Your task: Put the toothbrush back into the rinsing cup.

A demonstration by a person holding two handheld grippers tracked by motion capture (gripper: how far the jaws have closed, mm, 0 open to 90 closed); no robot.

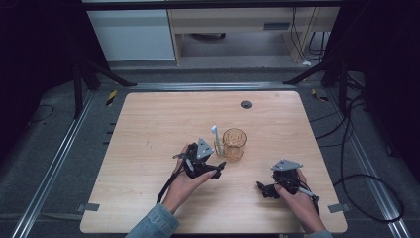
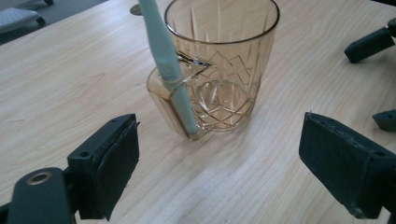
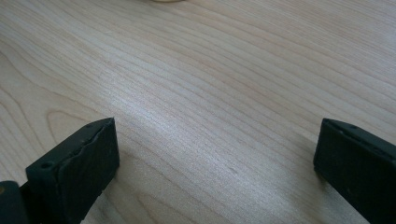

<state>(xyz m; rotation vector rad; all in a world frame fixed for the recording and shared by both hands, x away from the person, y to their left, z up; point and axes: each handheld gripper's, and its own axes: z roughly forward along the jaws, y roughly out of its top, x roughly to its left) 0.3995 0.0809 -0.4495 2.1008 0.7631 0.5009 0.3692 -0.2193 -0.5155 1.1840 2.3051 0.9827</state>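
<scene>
An amber cut-glass cup stands upright near the middle of the wooden table. A pale blue toothbrush stands nearly upright in a small holder on the cup's side. In the left gripper view the toothbrush leans against the cup just beyond my jaws. My left gripper is open, a short way in front of the cup, with nothing between its pads. My right gripper rests low at the front right, open over bare wood.
A round dark grommet sits in the table's far edge area. Cables lie on the floor to the right. A pale cabinet and a wooden desk stand beyond the table. The other gripper's jaw tips appear right of the cup.
</scene>
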